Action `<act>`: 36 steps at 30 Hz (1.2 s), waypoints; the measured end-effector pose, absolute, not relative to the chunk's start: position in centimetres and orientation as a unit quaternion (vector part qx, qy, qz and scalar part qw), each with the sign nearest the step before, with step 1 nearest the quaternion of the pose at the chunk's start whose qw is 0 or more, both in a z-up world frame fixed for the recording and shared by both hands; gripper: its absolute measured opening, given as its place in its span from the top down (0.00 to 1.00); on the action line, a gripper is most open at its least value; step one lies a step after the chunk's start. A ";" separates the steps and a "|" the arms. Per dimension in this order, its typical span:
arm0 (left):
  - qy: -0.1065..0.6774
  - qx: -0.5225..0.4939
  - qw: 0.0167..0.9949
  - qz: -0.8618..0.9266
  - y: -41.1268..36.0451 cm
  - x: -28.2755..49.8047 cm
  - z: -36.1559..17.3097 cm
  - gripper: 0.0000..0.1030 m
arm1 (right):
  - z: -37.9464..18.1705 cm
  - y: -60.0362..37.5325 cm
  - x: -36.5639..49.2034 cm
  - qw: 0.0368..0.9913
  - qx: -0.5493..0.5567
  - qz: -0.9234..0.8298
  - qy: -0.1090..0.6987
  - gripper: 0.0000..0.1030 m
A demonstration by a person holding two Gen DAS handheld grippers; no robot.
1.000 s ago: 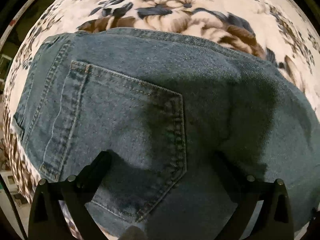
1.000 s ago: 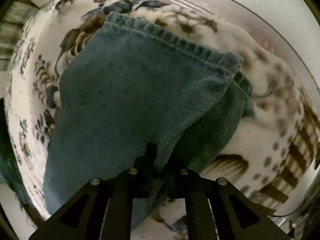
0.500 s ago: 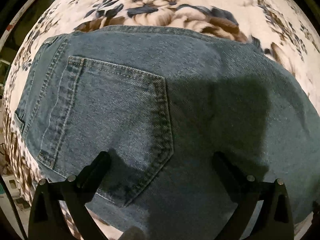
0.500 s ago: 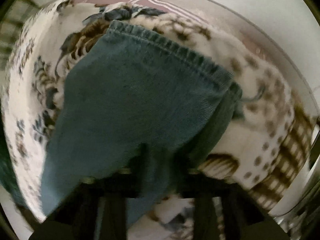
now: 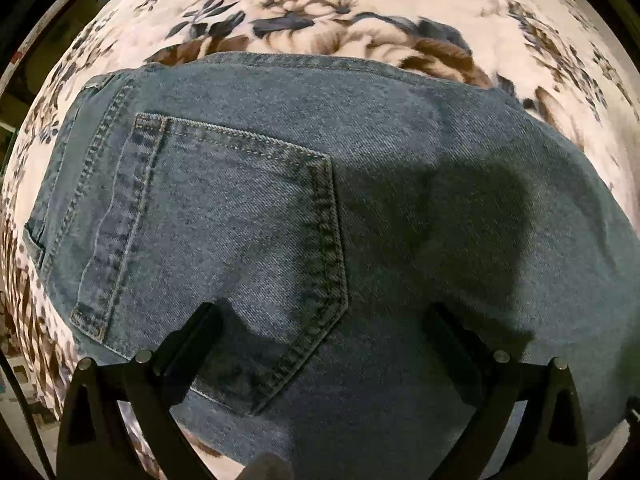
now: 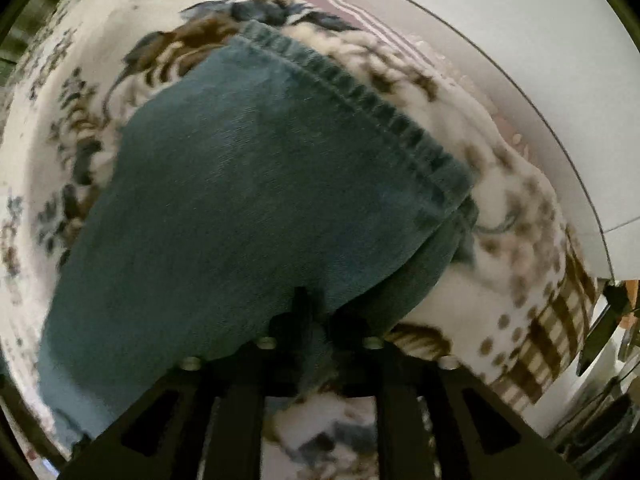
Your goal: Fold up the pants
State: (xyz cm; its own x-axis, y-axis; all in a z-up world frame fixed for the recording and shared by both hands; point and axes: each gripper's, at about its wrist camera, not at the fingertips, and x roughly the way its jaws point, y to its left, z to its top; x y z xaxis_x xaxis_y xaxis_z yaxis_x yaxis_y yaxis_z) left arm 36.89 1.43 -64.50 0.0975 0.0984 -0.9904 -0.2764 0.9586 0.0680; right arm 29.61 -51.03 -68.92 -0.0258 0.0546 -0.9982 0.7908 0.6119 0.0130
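Blue denim pants (image 5: 280,200) lie on a floral blanket (image 5: 320,8). In the left wrist view I see the seat with a back pocket (image 5: 224,232) and the waistband at the left. My left gripper (image 5: 320,320) is open, its fingers spread just above the denim near the pocket's lower point. In the right wrist view the leg end (image 6: 248,208) with its stitched hem (image 6: 360,96) lies folded double. My right gripper (image 6: 318,312) is shut on the side edge of the pants leg.
The blanket (image 6: 500,280) has brown checks and dots at its right edge. A white wall (image 6: 520,40) rises behind the bed. Dark furniture stands at the far right (image 6: 608,320).
The left gripper stays open over the seat, and the view has shifted slightly. The right gripper keeps its grip and moves with the leg; the view is blurred.
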 end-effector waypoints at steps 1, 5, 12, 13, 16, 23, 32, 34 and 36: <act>0.659 -0.068 0.738 0.125 1.5 36.8 -64.4 0.00 | -68.2 -50.7 29.5 0.621 0.320 -0.296 0.651 0.72; 0.659 -0.068 0.741 0.114 1.7 36.7 -64.2 0.00 | -66.1 -48.3 29.3 0.633 0.305 -0.283 0.653 0.58; 0.635 -0.146 0.747 0.134 8.3 34.1 -59.9 0.00 | -66.0 -38.1 30.0 0.629 0.329 -0.197 0.676 0.51; 0.634 -0.155 0.744 0.144 10.0 33.6 -59.4 0.00 | -66.4 -36.6 30.2 0.625 0.336 -0.184 0.680 0.51; 0.639 -0.189 0.726 0.172 15.1 32.2 -59.1 0.00 | -68.0 -30.0 29.5 0.603 0.367 -0.143 0.694 0.51; 0.646 -0.291 0.679 0.196 23.7 30.3 -62.4 0.00 | -70.8 -22.6 28.8 0.581 0.422 -0.125 0.685 0.51; 0.608 -0.294 0.714 0.183 25.2 29.8 -60.9 0.64 | -70.4 -20.1 29.6 0.616 0.415 -0.124 0.658 0.95; 0.601 -0.295 0.721 0.179 25.5 29.5 -59.9 0.71 | -69.2 -19.8 29.7 0.626 0.400 -0.117 0.659 0.96; 0.606 -0.290 0.721 0.173 25.8 29.4 -59.7 0.72 | -68.0 -20.0 29.3 0.632 0.393 -0.112 0.659 0.96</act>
State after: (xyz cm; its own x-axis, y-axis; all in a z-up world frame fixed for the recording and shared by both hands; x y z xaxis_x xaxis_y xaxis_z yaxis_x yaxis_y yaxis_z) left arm 29.38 25.83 -59.73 0.2069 -0.1016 -0.9731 -0.6001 0.7723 -0.2083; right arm 29.31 -20.00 -68.00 0.1071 0.3754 -0.9207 0.6592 0.6664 0.3484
